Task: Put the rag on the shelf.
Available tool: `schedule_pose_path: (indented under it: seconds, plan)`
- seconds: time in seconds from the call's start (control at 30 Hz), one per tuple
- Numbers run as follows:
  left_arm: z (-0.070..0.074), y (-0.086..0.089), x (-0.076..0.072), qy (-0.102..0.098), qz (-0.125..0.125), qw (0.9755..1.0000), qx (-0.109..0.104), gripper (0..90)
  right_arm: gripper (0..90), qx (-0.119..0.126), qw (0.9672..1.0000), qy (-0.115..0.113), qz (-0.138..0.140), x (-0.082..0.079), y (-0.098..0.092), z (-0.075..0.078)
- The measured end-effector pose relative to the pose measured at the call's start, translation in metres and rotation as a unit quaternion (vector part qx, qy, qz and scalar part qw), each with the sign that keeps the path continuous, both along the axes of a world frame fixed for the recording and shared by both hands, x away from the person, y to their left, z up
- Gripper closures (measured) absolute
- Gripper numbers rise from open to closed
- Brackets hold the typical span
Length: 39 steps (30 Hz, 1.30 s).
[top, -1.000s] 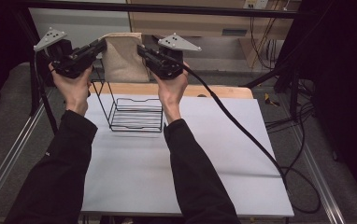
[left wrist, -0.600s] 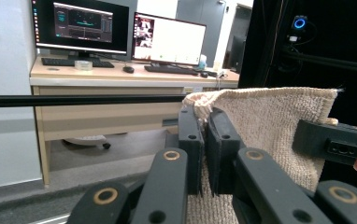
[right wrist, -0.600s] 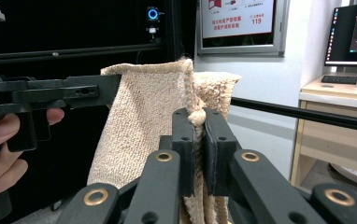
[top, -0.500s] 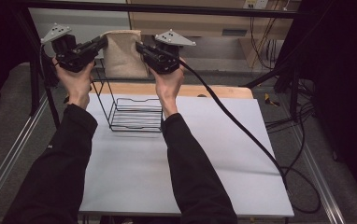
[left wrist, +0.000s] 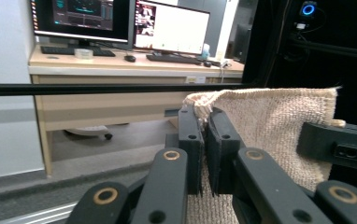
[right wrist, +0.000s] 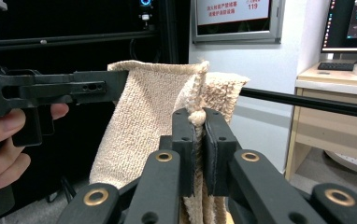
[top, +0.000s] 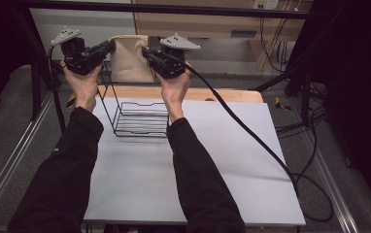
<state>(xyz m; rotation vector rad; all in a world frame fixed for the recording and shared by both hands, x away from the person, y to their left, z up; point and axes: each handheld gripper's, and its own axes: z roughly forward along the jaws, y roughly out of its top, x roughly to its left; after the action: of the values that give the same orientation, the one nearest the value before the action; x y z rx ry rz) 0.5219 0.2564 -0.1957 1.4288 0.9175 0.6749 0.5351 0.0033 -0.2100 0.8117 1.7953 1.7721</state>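
Note:
A beige knitted towel (top: 130, 60) hangs stretched between my two grippers, held up beyond the far edge of the table. My left gripper (top: 110, 46) is shut on the towel's upper left corner; in the left gripper view the jaws (left wrist: 203, 126) pinch the hem of the towel (left wrist: 274, 121). My right gripper (top: 145, 51) is shut on the upper right corner, and its jaws (right wrist: 197, 130) clamp the corded edge of the towel (right wrist: 144, 116). Each gripper view also shows the other gripper holding the far corner: the right gripper (left wrist: 340, 144) and the left gripper (right wrist: 50, 88).
A black wire basket (top: 142, 119) stands on the white table (top: 174, 184) below the towel, near the wooden far edge (top: 208, 93). A black cable (top: 251, 131) trails across the table's right side. A black frame bar (top: 174, 7) runs overhead, with a desk and monitors (left wrist: 120, 23) beyond.
Both hands have shifted slightly with the towel still stretched between them. The grips on its two corners are unchanged.

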Motion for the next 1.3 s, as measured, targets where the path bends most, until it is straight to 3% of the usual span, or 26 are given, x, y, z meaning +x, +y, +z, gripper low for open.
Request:
schedule_pose_path:
  seconds: [0.67,0.83,1.3]
  plan:
    - [-0.023,0.007,-0.038,-0.011,-0.032,0.9992,0.021,84.9,84.5,-0.025,0.9995,0.006,0.018,-0.029,-0.003,-0.022]
    - [-0.026,0.012,-0.049,-0.018,-0.042,0.9988,0.019,84.8,84.4,-0.028,0.9993,-0.005,0.023,-0.037,-0.003,-0.024]
    - [-0.037,0.018,-0.068,-0.014,-0.067,0.9974,0.025,84.9,83.7,-0.043,0.9985,-0.009,0.033,-0.050,-0.006,-0.035]
